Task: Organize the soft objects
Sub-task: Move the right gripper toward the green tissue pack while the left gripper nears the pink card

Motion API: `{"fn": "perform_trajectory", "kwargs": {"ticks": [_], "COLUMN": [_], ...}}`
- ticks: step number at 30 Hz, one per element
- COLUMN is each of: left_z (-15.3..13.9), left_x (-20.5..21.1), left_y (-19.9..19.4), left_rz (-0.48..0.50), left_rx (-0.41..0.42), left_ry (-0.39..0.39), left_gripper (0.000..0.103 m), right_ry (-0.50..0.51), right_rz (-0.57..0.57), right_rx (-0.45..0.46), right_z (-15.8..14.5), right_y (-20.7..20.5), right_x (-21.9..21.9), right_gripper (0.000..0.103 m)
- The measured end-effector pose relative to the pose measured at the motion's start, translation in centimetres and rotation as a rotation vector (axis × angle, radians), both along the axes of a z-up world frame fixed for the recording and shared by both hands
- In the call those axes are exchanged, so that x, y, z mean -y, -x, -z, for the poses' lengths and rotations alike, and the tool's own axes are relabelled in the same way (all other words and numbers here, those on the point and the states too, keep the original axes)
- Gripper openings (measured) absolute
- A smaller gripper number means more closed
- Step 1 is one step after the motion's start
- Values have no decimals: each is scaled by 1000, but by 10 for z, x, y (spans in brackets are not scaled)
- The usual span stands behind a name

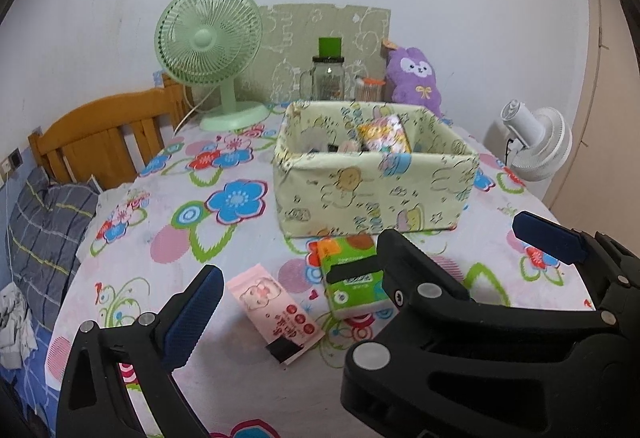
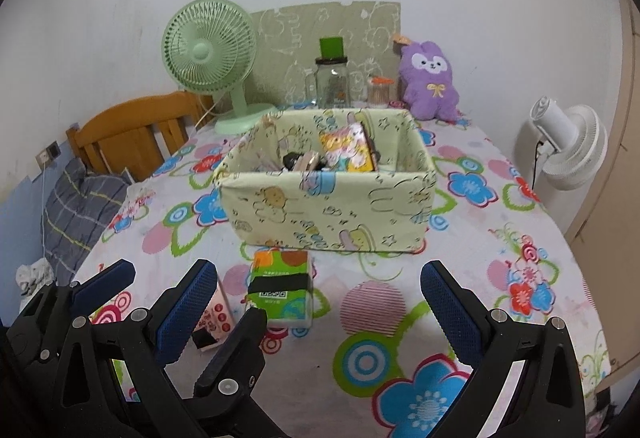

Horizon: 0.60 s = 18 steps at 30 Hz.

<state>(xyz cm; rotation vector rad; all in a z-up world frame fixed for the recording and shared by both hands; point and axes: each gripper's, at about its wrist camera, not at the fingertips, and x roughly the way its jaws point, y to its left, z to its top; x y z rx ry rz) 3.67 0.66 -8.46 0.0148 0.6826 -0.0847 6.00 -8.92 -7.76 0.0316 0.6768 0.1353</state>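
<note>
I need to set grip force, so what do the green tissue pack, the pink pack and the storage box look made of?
Green tissue pack: glossy printed plastic film, soft-cornered, probably paper tissues inside. Pink pack: the same thin shiny film, flatter, so likely squashy. Storage box: matte printed fabric over what seems a stiff board, judging by its straight walls and slightly wrinkled rim. Both should yield under light pressure.

light: even, soft | shadows: faint | edges: fisheye-warped, dark corners
</note>
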Motion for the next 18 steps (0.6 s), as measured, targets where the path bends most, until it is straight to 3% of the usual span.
{"fn": "perform_trajectory", "kwargs": {"ticks": [18], "left_z": [39], "left_x": [-30], "left_y": [-19], "left_rz": [-64], "left_rx": [-113], "left_ry": [14], "left_gripper": [99], "right_ry": [45], "right_rz": [-59], "right_rx": [-121], "right_z": [43], "right_y": [-28], "right_x": [-34], "right_gripper": [103]}}
